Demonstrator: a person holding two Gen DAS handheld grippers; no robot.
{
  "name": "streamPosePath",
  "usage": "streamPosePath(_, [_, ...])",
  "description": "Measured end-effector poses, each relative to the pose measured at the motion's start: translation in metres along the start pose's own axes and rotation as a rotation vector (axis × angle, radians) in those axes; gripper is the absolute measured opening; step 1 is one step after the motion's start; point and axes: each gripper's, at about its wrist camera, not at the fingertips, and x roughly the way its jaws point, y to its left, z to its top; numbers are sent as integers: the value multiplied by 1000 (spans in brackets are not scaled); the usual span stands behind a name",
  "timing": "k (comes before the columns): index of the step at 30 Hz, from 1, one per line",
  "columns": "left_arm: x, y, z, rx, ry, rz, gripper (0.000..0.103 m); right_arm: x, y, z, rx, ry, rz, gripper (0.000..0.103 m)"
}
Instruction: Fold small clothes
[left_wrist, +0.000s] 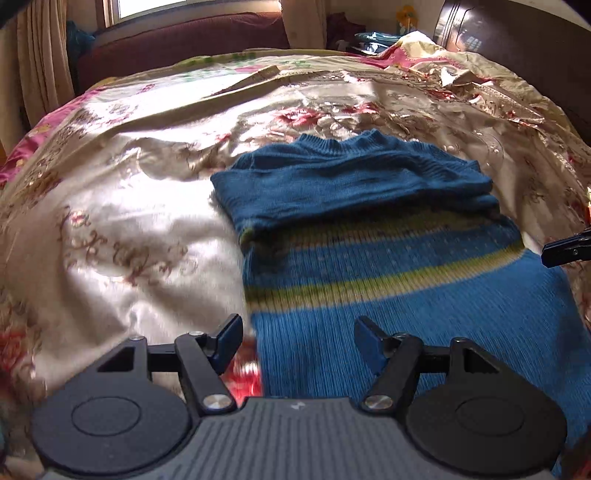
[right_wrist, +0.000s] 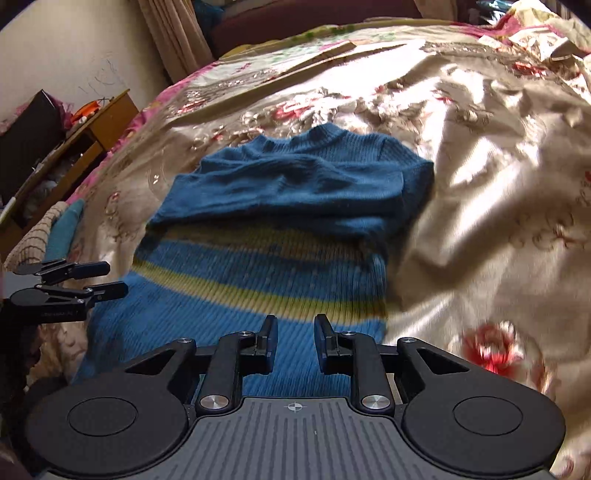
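Note:
A small blue knit sweater (left_wrist: 369, 258) with yellow-green stripes lies flat on the bed, its dark blue sleeves folded across the chest. It also shows in the right wrist view (right_wrist: 266, 240). My left gripper (left_wrist: 297, 338) is open and empty, hovering over the sweater's lower left edge. My right gripper (right_wrist: 295, 339) is open with a narrower gap, empty, above the sweater's hem. The left gripper (right_wrist: 99, 278) shows at the left of the right wrist view. A tip of the right gripper (left_wrist: 569, 251) shows at the right edge of the left wrist view.
A shiny cream floral bedspread (left_wrist: 129, 221) covers the bed. A dark headboard (left_wrist: 517, 44) stands at the far right. A maroon sofa (left_wrist: 184, 40) sits under the window. A wooden bedside cabinet (right_wrist: 74, 140) with clutter stands left of the bed.

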Motion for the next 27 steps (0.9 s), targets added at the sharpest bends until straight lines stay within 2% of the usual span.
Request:
streamPosePath(4, [-24, 1, -38, -34, 49, 3, 71, -18, -4, -37, 45, 74, -14, 27])
streamPosePath(6, [-28, 5, -50, -78, 73, -12, 71, -22, -6, -51, 71, 95, -10, 30])
streamPosePath(10, [-33, 12, -68, -155, 104, -34, 71, -26, -9, -72, 123, 118, -11, 31])
streamPosePath(13, [-33, 15, -72, -190, 101, -49, 71, -26, -14, -79, 173, 134, 14, 30])
streamPosePath(17, [-33, 13, -73, -183, 103, -48, 70, -28, -18, -81, 188, 116, 8, 30])
streamPosePath(21, [-36, 11, -76, -191, 110, -99, 69, -36, -20, -85, 193, 93, -11, 31])
streamPosePath(27, [-35, 9, -76, -219, 121, -158, 66, -35, -28, -89, 223, 133, 29, 31])
